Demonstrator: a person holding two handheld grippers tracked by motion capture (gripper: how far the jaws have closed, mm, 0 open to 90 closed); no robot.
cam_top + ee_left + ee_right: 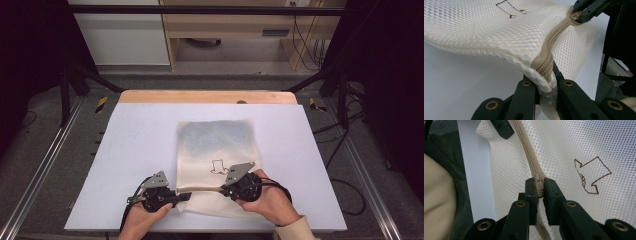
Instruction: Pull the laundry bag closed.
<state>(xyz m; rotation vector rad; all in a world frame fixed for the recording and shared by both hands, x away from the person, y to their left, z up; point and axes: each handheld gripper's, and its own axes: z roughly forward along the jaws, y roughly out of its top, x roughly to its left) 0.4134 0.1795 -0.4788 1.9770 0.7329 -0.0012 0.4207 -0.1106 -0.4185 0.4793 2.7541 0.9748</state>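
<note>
Step in hand looks like working the zipper (530, 160) on the mesh bag (215, 145), which lies flat on the table (130, 150), near edge toward the person. Left gripper (546, 78) has its fingers (525, 95) clamped on the bag's corner at the end of the zipper tape, mesh and tape bunched between them, the corner lifted slightly off the table. Right gripper (538, 187) has its fingers (531, 192) pinched narrow on the zipper slider (538, 181), further along the same seam; in the left gripper view it shows at the far end of the tape. Both are shut on fabric or hardware, nothing loose. The tape between the two runs in a shallow arch, so not fully tensioned. Next move, as I judge it: left holds the corner as anchor, right draws the slider along the seam line, keeping pull parallel to the teeth. Risk: mesh snagging in the slider if the seam goes slack or the pull goes off-axis.
</note>
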